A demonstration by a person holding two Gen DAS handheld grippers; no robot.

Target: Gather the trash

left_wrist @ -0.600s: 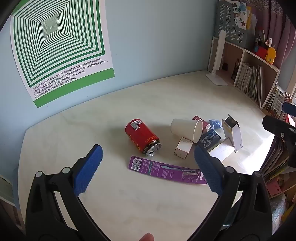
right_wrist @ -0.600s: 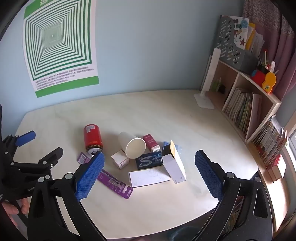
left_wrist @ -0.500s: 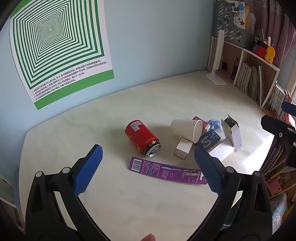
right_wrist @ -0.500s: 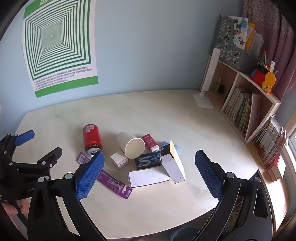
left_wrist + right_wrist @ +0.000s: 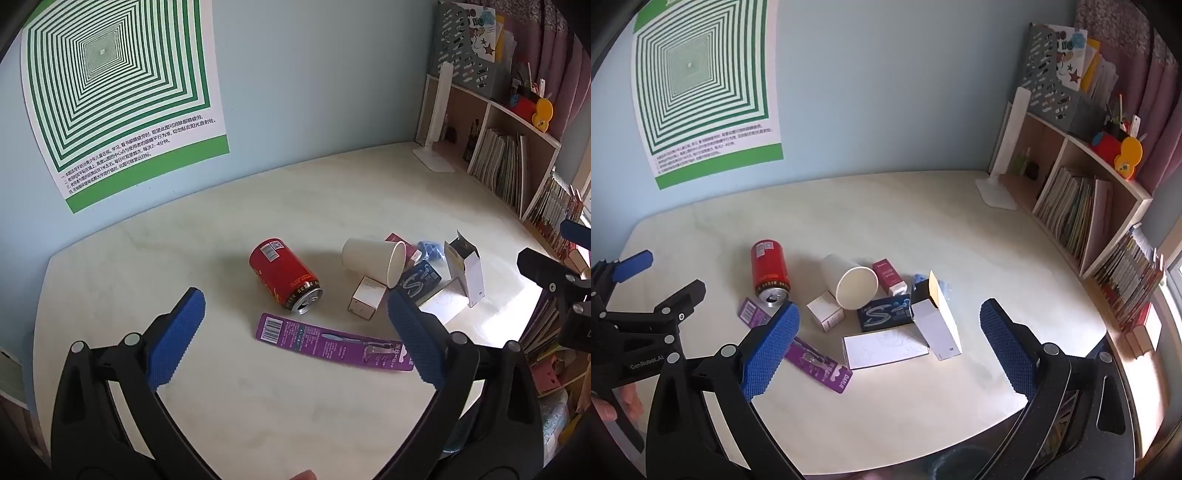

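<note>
From my remote seat both feeds look bright and evenly daylit; light seems to enter from the right, laying a soft shadow left of the red aluminium drinks can point(image 5: 285, 276); the pale cream tabletop point(image 5: 923, 218) bows under fisheye distortion; black vignetting fills the corners.

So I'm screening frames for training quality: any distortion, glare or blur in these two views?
Left wrist view: strong fisheye bending of the table edge and poster; trash sharp, soft shadow beside the red can. Right wrist view: same bending, dark corner vignetting; bright sunlight on the bookshelf side, no glare on the paper cup.
</note>
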